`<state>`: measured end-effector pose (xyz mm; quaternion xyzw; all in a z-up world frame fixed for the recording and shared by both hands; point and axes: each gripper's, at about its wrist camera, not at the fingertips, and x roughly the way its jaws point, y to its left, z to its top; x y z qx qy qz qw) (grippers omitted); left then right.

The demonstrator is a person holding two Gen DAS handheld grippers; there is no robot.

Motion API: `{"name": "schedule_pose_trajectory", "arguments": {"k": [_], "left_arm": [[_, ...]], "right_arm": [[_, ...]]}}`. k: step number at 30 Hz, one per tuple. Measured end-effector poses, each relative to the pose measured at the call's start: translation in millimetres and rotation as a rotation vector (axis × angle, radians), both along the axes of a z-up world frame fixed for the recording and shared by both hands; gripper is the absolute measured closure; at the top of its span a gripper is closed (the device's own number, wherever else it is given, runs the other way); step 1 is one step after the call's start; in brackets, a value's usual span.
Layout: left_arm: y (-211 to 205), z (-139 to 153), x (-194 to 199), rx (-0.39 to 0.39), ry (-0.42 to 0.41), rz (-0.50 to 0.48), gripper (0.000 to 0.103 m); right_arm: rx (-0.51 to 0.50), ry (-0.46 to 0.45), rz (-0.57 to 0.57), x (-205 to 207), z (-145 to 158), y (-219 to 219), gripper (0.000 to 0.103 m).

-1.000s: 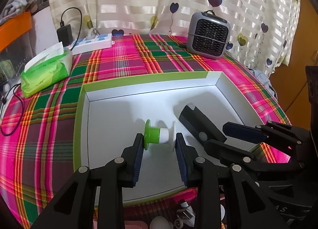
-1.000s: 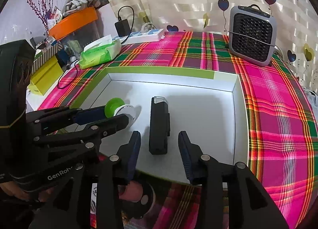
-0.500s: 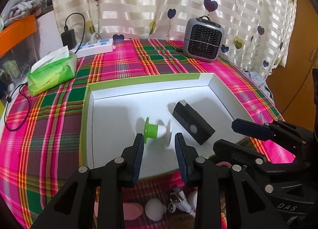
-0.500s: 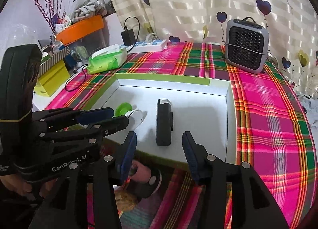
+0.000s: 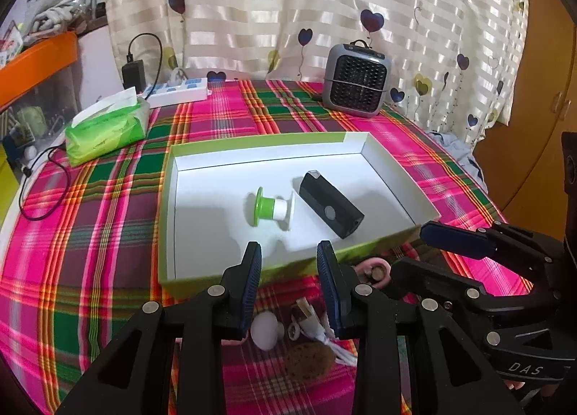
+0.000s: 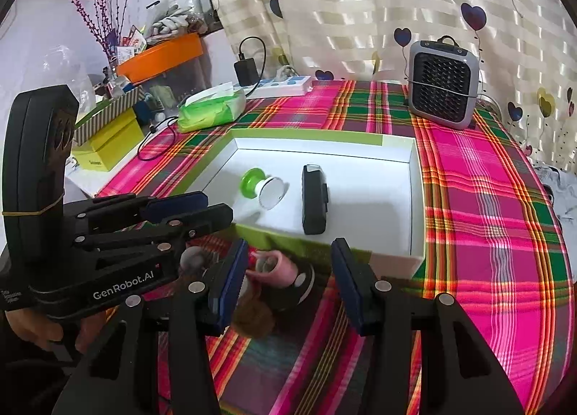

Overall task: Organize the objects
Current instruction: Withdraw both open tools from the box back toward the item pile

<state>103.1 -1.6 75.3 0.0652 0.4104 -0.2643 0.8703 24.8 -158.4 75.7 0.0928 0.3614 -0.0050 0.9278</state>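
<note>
Both tools are empty, so the step in hand looks like the next pick from the loose pile just in front of the box [image 5: 382, 159]. Left tool [image 5: 288, 288] has its pads spread with nothing between them, and it hangs over the pile by the box's near wall. Right tool [image 6: 288, 278] is also spread and empty, at the same near wall.

To do it well:
- pick one item and centre the pads on it before closing
- the white knob [image 5: 265, 332] sits clear on the cloth, so it is the easy grab for the left tool
- the pink piece [image 6: 277, 265] lies touching the box's near wall; approach from the open side, not against the wall
- keep the two tools apart, they crowd each other here
- drop into free floor at the box's left or far end

Already in the box: a green-and-white spool [image 5: 272, 206] on its side near the middle, and a black rectangular gadget [image 5: 331, 204] just right of it, angled. The brown lump [image 5: 310, 359], farthest of the pile from the box, is blurry, possibly a sponge. A white cable [image 5: 317, 328] lies tangled by the knob.
</note>
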Motion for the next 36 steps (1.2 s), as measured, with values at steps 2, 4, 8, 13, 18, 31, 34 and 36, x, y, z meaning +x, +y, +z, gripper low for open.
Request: {"name": "schedule_pose_trajectory", "arguments": {"k": [2,4,8,13,18,31,34,36], "left_arm": [[0,1,-5,0.004,-0.004,0.0,0.073],[1,2,-10,0.003,-0.006,-0.003,0.073],[4,5,-17,0.004,-0.009,-0.005,0.073],[11,8,-27,-0.008,-0.013,0.0,0.073],[14,8,-34,-0.007,-0.012,0.0,0.073],[21,10,-49,-0.014,-0.017,-0.001,0.073],[23,11,-52,-0.016,-0.018,-0.001,0.073],[24,11,-54,-0.019,-0.019,0.0,0.073]], "right_arm": [[-0.001,-0.001,0.005,-4,1,3,0.054],[-0.002,-0.003,0.011,-7,2,5,0.054],[-0.004,-0.016,0.025,-15,5,10,0.054],[-0.006,-0.029,0.037,-25,7,15,0.054],[-0.008,-0.025,0.038,-31,7,18,0.054],[-0.008,-0.032,0.045,-42,7,24,0.054],[-0.008,-0.034,0.046,-45,8,26,0.054],[-0.009,-0.036,0.047,-47,8,28,0.054]]}}
